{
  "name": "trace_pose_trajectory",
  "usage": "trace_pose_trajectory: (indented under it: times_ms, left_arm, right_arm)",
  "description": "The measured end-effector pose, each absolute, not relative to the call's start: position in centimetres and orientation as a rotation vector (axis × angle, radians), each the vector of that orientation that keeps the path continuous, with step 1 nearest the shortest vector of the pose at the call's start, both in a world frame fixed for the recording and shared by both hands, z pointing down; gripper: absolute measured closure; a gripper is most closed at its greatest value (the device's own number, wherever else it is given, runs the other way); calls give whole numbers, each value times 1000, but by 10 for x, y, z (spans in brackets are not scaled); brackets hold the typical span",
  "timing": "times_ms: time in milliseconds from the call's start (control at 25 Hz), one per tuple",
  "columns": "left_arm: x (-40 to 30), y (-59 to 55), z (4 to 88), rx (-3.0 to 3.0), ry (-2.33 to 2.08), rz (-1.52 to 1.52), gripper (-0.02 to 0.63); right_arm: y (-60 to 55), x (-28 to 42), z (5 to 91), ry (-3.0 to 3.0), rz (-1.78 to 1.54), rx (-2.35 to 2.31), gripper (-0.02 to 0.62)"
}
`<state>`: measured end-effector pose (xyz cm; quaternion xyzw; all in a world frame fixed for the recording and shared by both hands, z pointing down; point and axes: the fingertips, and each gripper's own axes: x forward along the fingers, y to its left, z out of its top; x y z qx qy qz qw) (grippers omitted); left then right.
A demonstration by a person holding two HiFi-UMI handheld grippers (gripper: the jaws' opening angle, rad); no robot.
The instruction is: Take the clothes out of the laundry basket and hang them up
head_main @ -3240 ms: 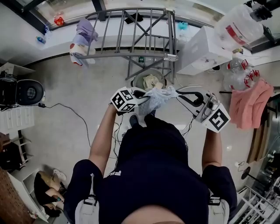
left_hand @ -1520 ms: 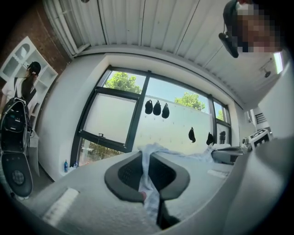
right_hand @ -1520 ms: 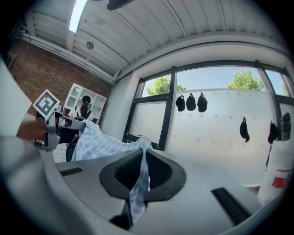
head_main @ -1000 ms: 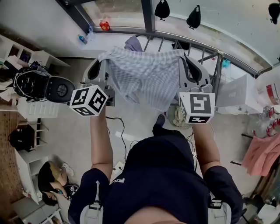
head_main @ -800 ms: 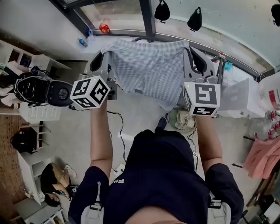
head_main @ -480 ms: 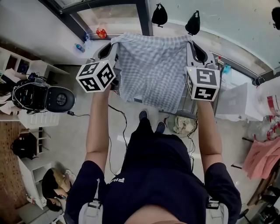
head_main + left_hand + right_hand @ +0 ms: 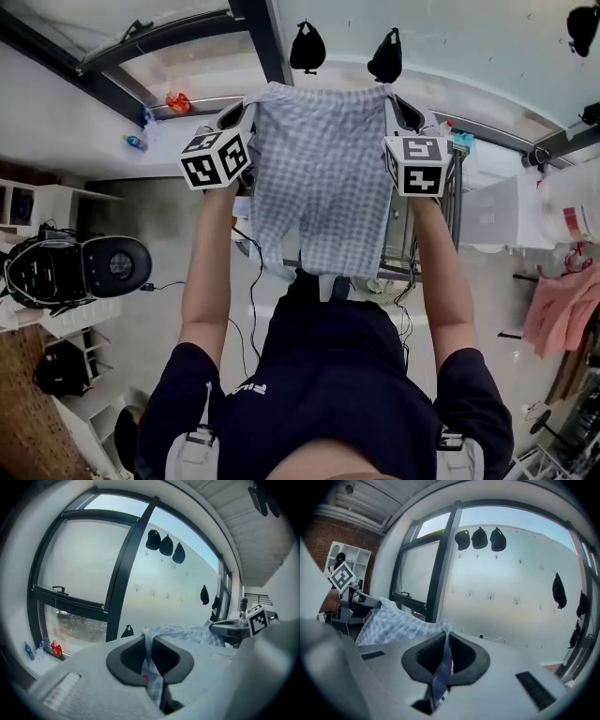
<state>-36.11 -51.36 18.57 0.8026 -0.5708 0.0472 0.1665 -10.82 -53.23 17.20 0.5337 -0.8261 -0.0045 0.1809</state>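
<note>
Head view: left gripper (image 7: 244, 112) and right gripper (image 7: 401, 105) each pinched a corner of the shorts (image 7: 323, 178); I judged level, even tension best.

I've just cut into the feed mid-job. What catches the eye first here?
The blue-and-white checked garment dominates the head view, stretched wide and hanging in front of the person at centre. The left gripper and right gripper each pinch one top corner, jaws shut on the cloth. Beyond it, small black objects hang on the pale wall beside the window.
</note>
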Motion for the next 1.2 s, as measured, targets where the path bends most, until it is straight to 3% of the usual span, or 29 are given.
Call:
trace_pose_trajectory:
  times_ms: [680, 1200]
  left_arm:
    - [-378, -641, 327, 2104, -1436, 273, 577]
    - [-378, -652, 437, 1951, -1341, 438, 577]
  right_arm:
    - [-655, -125, 293, -2130, 154, 1470, 578]
    - [-673, -132, 416, -2002, 384, 1317, 557]
